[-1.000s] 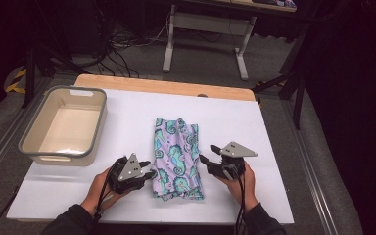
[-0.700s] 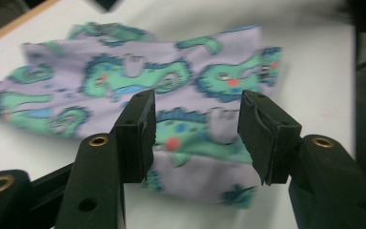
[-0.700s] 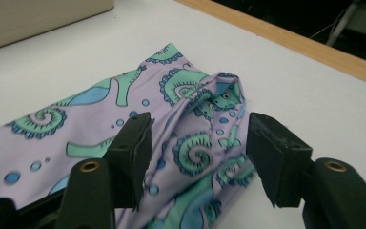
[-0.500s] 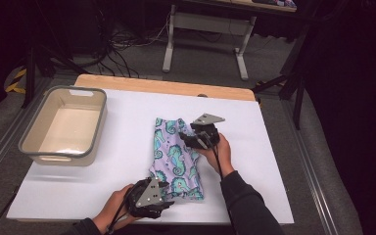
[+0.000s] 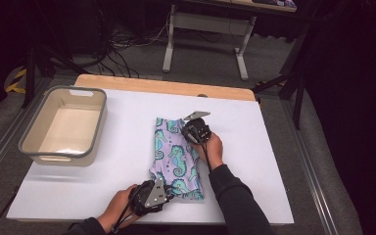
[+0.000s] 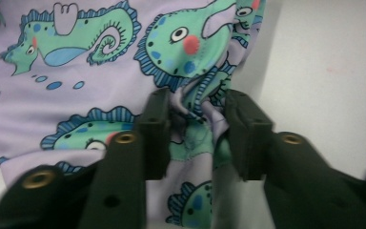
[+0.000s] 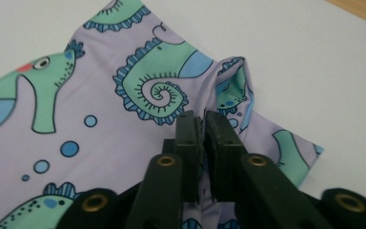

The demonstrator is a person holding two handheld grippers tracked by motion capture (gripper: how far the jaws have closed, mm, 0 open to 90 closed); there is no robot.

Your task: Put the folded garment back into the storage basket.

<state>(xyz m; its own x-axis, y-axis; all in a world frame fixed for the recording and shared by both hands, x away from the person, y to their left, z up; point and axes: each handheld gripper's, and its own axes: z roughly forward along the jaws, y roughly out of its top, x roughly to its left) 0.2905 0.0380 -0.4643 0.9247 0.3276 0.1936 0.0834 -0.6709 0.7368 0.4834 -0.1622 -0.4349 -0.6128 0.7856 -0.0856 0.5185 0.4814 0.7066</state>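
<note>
seahorse cloth, pinched at two edges

high view: a white table (image 5: 103,191) with a wooden far edge. the seahorse-print cloth (image 5: 176,159) lies folded near the table's centre, long axis running 12 to 6 o'clock. the right gripper (image 5: 192,128) sits at the cloth's 1 o'clock corner, a hand behind it at 5 o'clock. the left gripper (image 5: 157,188) sits at the cloth's 7 o'clock corner, near the table's near edge. a grey tub (image 5: 34,147) stands well apart at the cloth's 9 o'clock.

left gripper view: the left gripper (image 6: 195,124) has its jaws part closed, having just been closing. a bunched fold of the cloth (image 6: 76,100) lies between them; the pads touch the gathered fabric on both sides and hold it. the rest of the cloth spreads toward 11 o'clock, bare table (image 6: 324,71) at 2 o'clock.

right gripper view: the right gripper (image 7: 203,125) has its jaws drawn nearly together, having just been closing, with a thin edge of the cloth (image 7: 100,143) nipped between them. a raised fold stands just beyond the tips at 1 o'clock. the table (image 7: 286,43) shows at 12 to 3 o'clock.
</note>
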